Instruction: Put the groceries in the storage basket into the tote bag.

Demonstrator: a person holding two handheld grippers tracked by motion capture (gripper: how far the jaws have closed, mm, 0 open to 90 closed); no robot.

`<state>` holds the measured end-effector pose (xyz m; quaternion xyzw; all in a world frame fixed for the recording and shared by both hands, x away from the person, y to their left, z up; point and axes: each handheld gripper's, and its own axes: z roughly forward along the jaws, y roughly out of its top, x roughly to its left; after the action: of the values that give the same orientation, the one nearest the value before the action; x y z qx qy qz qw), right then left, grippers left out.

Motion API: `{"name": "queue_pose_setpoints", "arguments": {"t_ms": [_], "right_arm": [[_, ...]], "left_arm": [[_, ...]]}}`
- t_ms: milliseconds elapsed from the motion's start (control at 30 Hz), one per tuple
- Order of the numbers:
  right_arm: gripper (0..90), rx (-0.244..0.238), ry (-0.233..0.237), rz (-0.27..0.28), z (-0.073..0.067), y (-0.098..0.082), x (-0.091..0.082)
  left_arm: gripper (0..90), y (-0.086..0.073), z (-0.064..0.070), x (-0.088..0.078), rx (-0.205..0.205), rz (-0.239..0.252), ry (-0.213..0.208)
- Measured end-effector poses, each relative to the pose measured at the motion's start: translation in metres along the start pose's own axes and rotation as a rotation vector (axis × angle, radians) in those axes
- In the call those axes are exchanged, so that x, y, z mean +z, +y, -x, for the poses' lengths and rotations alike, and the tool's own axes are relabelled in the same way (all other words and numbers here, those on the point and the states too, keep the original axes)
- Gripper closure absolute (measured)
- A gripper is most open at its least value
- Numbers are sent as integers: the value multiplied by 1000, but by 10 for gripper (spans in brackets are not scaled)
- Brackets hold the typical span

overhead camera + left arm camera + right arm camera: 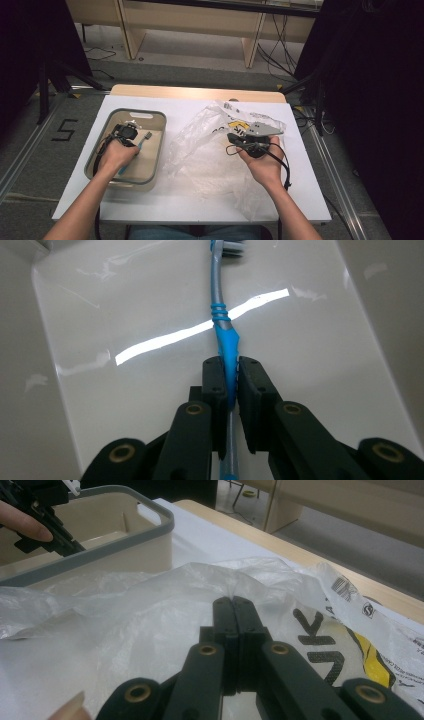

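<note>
A person sits at a white tabletop (200, 200) with a tool in each hand. The left tool (230, 375) reaches down into a beige bin (159, 145) with a grey rim at the left of the tabletop, its jaws clamped on the handle of a blue toothbrush (220, 315) whose bristled head points away from it. The right tool (234, 605) is closed, pinching a fold of a crumpled clear plastic bag (200, 145) lying just right of the bin.
</note>
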<state>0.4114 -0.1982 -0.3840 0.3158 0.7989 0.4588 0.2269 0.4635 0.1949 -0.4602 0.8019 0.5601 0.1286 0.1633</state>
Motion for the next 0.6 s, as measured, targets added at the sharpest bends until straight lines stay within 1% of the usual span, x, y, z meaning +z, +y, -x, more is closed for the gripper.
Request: {"name": "queue_pose_setpoints", "arguments": {"t_ms": [167,267,333,467,500,600], "right_arm": [[900,0,1,0,0,0,0],[900,1,1,1,0,0,0],[900,0,1,1,0,0,0],[900,1,2,1,-1,0,0],[900,0,2,1,-1,0,0],[900,2,2,2,0,0,0]], "left_arm": [[806,1,-1,2,15,1,2],[762,2,-1,3,17,9,17],[726,3,-1,4,8,13,21],[667,4,-2,5,-7,28,14],[664,5,-2,6,-10,30,9],[709,7,-1,7,-30,26,-9]]}}
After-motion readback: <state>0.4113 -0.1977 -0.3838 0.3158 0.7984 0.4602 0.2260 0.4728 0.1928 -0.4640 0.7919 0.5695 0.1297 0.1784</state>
